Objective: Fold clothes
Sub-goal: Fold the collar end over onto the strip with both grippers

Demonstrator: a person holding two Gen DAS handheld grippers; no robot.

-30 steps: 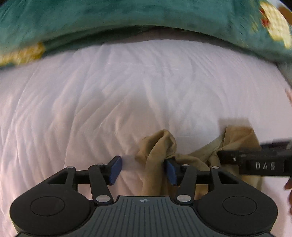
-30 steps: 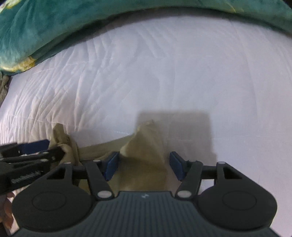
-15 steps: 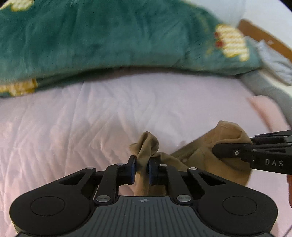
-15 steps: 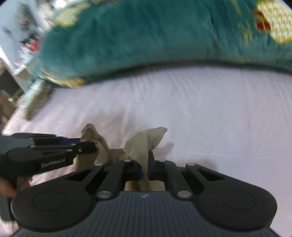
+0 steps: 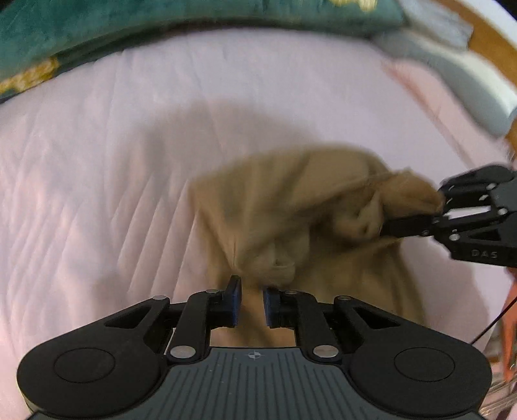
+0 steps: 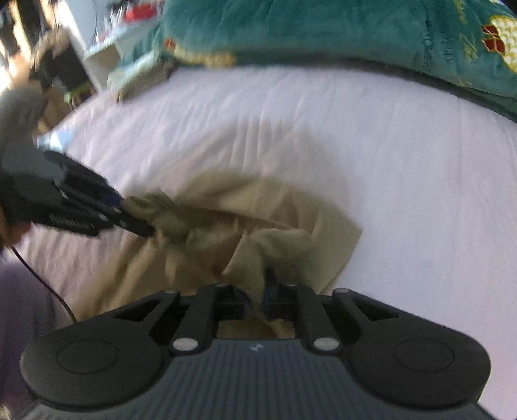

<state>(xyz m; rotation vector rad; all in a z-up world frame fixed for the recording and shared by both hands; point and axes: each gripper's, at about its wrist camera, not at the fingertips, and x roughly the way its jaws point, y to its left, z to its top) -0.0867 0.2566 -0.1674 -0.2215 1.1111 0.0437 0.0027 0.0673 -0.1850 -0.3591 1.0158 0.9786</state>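
Observation:
A tan garment [image 5: 290, 200] [image 6: 258, 219] hangs lifted over the white bed sheet [image 5: 129, 145] [image 6: 355, 129], blurred by motion. My left gripper [image 5: 252, 300] is shut on a bunched fold of it; in the right wrist view this gripper [image 6: 142, 227] comes in from the left, clamped on the cloth's left corner. My right gripper [image 6: 255, 299] is shut on another fold, and shows in the left wrist view [image 5: 413, 216] at the right, pinching the cloth's right end. The fabric sags between the two grips.
A teal plush blanket [image 5: 161, 22] [image 6: 323, 29] lies along the far side of the bed. A grey pillow [image 5: 468, 80] sits at the far right. Furniture and clutter [image 6: 80, 48] stand beyond the bed's left edge. A hand [image 6: 13, 226] holds the left gripper.
Both grippers went from open to shut on the tan garment, then lifted it and pulled apart, so that the cloth now spreads between them above the sheet.

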